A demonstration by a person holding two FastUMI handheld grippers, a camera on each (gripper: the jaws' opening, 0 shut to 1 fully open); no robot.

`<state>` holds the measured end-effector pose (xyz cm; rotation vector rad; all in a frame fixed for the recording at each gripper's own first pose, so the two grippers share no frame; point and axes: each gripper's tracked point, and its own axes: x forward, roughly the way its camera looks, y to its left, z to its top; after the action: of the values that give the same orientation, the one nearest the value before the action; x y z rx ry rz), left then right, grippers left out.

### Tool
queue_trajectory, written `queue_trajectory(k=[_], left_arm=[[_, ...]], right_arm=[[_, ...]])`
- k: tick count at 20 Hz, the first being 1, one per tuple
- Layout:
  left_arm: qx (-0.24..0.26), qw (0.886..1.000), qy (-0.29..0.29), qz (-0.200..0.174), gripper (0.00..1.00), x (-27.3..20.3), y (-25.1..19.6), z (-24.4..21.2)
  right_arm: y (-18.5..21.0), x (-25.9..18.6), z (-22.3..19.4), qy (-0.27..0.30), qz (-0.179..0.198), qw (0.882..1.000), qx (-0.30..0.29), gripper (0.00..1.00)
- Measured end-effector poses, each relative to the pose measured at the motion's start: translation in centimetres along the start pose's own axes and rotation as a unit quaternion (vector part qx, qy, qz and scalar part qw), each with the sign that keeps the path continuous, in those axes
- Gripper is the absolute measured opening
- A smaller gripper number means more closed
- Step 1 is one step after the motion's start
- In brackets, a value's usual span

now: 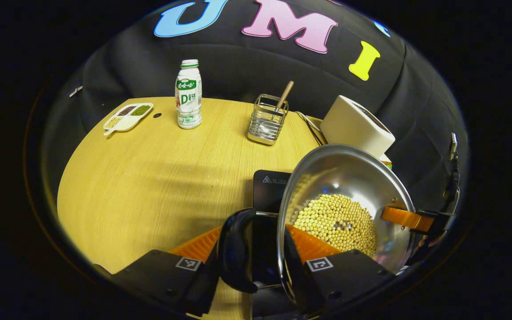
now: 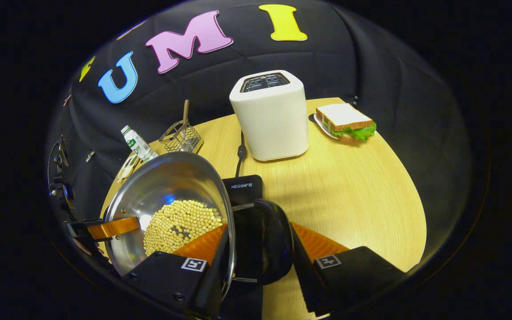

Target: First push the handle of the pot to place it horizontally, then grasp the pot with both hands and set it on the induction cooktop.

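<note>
Left gripper view: both tools [image 1: 251, 255] clamp pot [image 1: 349, 178] handles

Beans [image 1: 336, 222] in pot [image 1: 349, 169]; cooktop [image 1: 269, 186] beneath, toaster [image 1: 356, 126] behind.

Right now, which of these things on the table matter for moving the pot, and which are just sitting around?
Part of the job:
pot of beans
its black handles
induction cooktop
left gripper
right gripper

Just lying about:
toaster
sandwich
bottle
wire basket
divided dish
</note>
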<state>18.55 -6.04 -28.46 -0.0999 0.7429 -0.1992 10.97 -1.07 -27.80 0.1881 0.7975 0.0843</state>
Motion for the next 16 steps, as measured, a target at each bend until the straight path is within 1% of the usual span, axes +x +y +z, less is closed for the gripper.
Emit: queue_trajectory(k=[1, 2, 3, 4, 6, 8, 10, 12, 14, 16], left_arm=[[-0.002, 1.0, 0.001, 0.007, 0.8, -0.3, 0.2, -0.2], [-0.006, 1.0, 0.003, 0.009, 0.87, -1.0, 0.3, -0.3], [-0.009, 1.0, -0.002, 0.014, 0.96, -1.4, 0.5, -0.3], [-0.01, 1.0, -0.012, 0.018, 0.96, -2.1, 0.7, 0.1], [-0.013, 0.999, -0.033, 0.018, 0.96, -3.6, 0.7, 0.8], [-0.01, 0.997, -0.063, 0.031, 0.96, -5.7, 1.4, 2.0], [-0.015, 0.995, -0.096, 0.028, 0.96, -8.1, 1.5, 3.4], [-0.012, 0.991, -0.134, 0.026, 0.96, -11.2, 1.7, 4.9], [-0.002, 0.985, -0.17, 0.022, 0.95, -14.3, 1.8, 6.1], [0.014, 0.979, -0.203, 0.023, 0.95, -17.9, 2.0, 7.0]], right_arm=[[-0.3, -0.3, 0.0, -0.001, -0.004, 1.0, 0.004, 0.76], [-0.6, -0.9, 0.0, -0.003, -0.008, 1.0, 0.006, 0.86], [-0.9, -1.1, 0.0, -0.008, -0.012, 1.0, 0.007, 0.89], [-1.2, -2.2, 0.6, -0.017, -0.017, 1.0, 0.009, 0.99], [-1.3, -3.7, 1.3, -0.037, -0.027, 0.999, 0.013, 0.99], [-1.5, -5.4, 2.0, -0.058, -0.042, 0.997, 0.009, 0.99], [-1.1, -7.5, 2.6, -0.076, -0.057, 0.995, 0.005, 0.99], [-0.2, -9.9, 3.5, -0.094, -0.07, 0.993, 0.008, 0.99], [1.1, -12.5, 4.9, -0.127, -0.071, 0.989, 0.01, 0.99], [2.0, -15.1, 6.4, -0.167, -0.077, 0.983, 0.002, 0.99]])
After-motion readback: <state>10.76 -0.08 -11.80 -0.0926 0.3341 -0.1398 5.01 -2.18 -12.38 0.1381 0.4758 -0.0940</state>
